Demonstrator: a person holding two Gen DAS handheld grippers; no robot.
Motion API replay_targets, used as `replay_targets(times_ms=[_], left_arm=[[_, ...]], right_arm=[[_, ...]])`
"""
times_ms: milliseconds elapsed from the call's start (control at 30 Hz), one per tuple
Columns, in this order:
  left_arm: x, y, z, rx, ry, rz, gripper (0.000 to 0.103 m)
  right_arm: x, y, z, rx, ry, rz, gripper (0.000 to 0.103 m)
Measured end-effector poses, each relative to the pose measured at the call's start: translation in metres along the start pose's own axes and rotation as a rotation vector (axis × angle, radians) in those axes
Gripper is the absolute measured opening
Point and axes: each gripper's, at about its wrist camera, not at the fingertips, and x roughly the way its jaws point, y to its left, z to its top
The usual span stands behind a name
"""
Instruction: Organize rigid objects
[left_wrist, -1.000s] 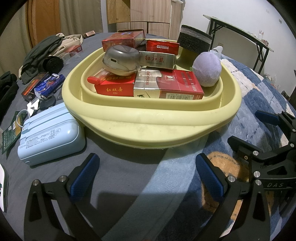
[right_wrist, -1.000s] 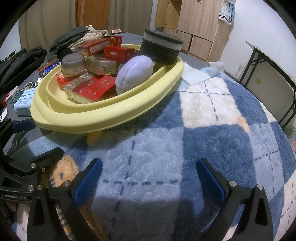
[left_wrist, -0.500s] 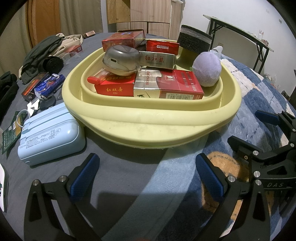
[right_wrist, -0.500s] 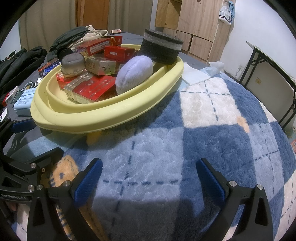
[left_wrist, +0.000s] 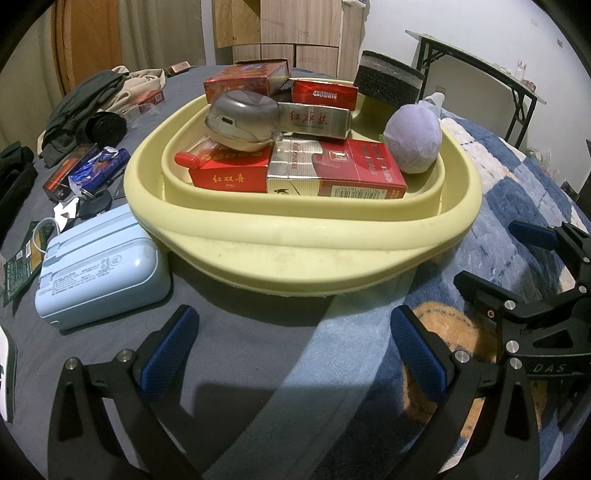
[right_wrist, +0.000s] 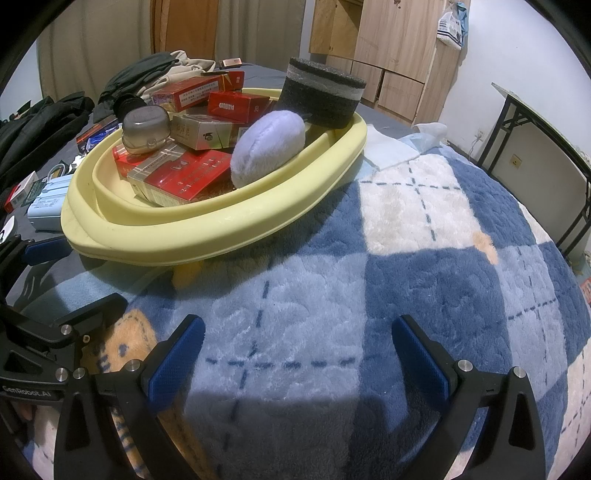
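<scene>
Both sets of jaws spread wide and empty: left gripper (left_wrist: 293, 349) low over the grey bedsheet (left_wrist: 236, 343), right gripper (right_wrist: 297, 354) over the blue-and-white checked fleece blanket (right_wrist: 424, 266). Just ahead, a pale yellow soft-rimmed plastic basin (left_wrist: 295, 251) on the bed, piled with red cardboard cigarette packs (left_wrist: 336, 170), a grey rounded hard case (left_wrist: 242, 120) and a lilac plush ball (left_wrist: 413, 138). Beside the basin, touching its rim, a pale blue hard-shell rectangular case (left_wrist: 99, 266), not yet inside. Probably light, stiff, smooth and somewhat slippery. Best pinched across the short sides, near the middle, squarely to avoid sliding out.
</scene>
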Motion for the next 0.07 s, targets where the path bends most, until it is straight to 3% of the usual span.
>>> replay_targets(times_ms=[67], left_arm=[[0.0, -0.0002, 0.0, 0.0, 0.001, 0.0, 0.103]], right_arm=[[-0.0002, 0.0001, 0.0001, 0.0, 0.0, 0.0, 0.103]])
